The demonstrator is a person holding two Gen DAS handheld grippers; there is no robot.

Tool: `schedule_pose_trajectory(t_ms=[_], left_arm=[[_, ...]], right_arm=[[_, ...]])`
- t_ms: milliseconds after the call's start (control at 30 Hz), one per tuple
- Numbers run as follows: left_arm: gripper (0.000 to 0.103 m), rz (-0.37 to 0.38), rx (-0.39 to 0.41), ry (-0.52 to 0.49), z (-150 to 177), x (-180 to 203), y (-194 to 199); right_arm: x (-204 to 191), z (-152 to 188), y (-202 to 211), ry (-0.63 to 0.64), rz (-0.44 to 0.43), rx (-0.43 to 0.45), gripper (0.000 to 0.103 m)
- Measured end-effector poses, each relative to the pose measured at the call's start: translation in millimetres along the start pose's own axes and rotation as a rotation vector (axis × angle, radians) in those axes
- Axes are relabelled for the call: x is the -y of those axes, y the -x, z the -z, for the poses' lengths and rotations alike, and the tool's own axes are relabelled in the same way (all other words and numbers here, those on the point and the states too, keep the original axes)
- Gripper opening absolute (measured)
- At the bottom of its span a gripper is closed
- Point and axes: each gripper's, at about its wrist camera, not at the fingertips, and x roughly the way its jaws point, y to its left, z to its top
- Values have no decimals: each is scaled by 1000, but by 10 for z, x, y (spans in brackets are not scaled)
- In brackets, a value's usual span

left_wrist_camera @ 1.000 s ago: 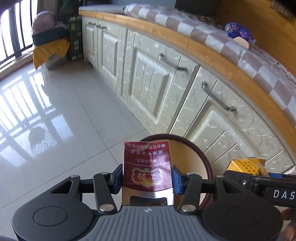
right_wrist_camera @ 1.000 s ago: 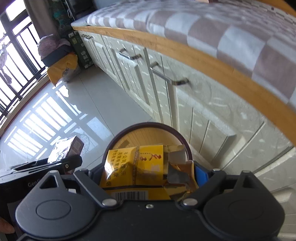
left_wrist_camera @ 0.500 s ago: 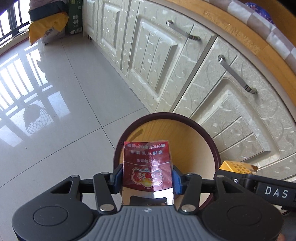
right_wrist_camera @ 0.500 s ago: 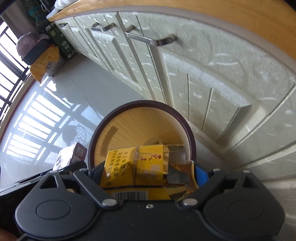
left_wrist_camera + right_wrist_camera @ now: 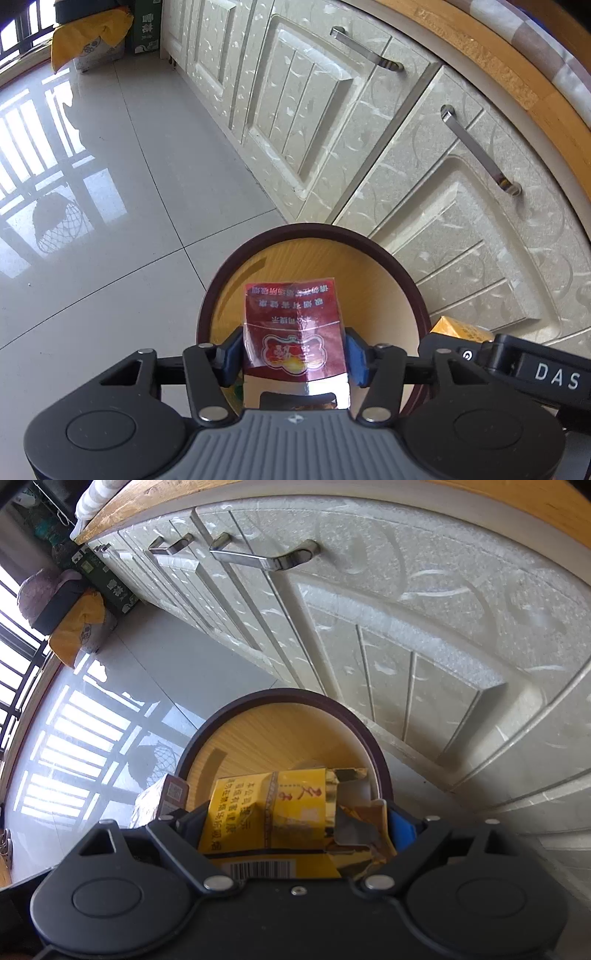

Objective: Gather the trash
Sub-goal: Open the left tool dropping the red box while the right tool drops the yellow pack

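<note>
Left wrist: left gripper jaws just opened wider, red pack loose between them over the bin, drop starting. Right gripper clamps the yellow pack (also lowered above bin).

Glossy pale tiled floor carried a round bin with dark rim and wood-look inside, standing just beside the cream cabinet fronts. Far along the cabinets, a green carton and a yellow-draped bundle sat on the floor.
</note>
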Motion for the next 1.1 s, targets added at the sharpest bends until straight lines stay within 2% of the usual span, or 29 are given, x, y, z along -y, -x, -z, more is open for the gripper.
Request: schedule_pose_trajectory(t_ms=[200, 533, 633, 667, 733, 1100], left_arm=[[65, -23, -52, -14, 43, -12, -68], [71, -85, -84, -82, 66, -11, -42], [75, -100, -94, -103, 81, -18, -19], [78, -104, -96, -109, 86, -16, -15], [84, -108, -103, -113, 95, -16, -11], [101, -125, -137, -138, 160, -48, 38]], right_arm=[[1, -33, -23, -4, -10, 2, 93], [-103, -86, 55, 39, -73, 46, 94], [-152, -101, 61, 61, -84, 56, 96], [-159, -99, 51, 65, -85, 52, 99], [-160, -82, 28, 66, -69, 54, 103], [-33, 65, 41, 150, -4, 16, 103]])
